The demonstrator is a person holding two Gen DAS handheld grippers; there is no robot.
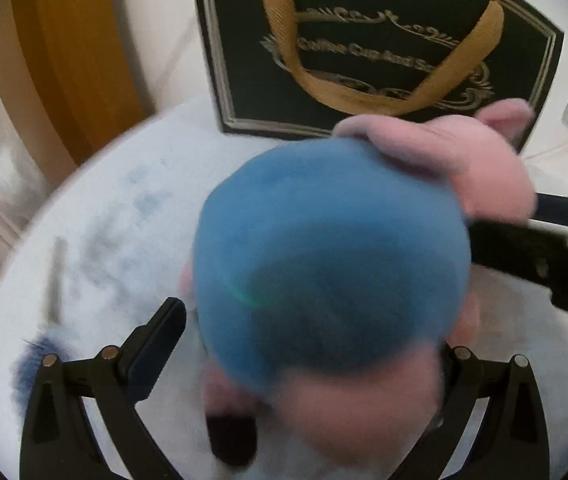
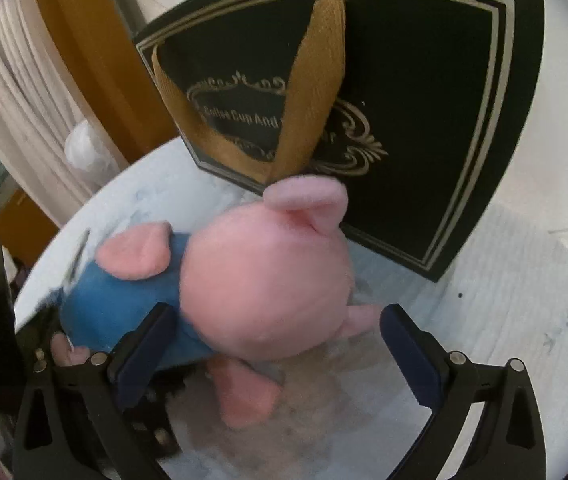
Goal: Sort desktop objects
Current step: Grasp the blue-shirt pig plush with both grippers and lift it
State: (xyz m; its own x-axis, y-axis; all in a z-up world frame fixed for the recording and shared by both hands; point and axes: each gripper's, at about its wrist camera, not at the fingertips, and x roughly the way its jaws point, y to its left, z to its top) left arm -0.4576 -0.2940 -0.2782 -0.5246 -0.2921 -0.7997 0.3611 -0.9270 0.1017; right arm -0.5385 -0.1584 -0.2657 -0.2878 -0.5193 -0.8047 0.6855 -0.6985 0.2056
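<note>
A plush pig with a blue body (image 1: 323,248) and a pink head (image 2: 268,280) is on the round white table (image 2: 503,300). My left gripper (image 1: 301,344) is open and straddles the blue body. Its left finger (image 1: 156,344) stands just clear of the plush, and the plush hides most of its right finger. My right gripper (image 2: 278,344) is open around the pink head, with a gap at its right finger (image 2: 411,352). In the left wrist view the right gripper (image 1: 531,256) comes in from the right beside the plush. The plush looks blurred.
A black gift bag (image 1: 363,40) (image 2: 423,100) with gold ribbon handles stands at the table's far edge right behind the pig. A thin blurred stick (image 1: 54,280) and a dark blue tuft (image 1: 32,360) lie on the left. A wooden frame and curtain are beyond.
</note>
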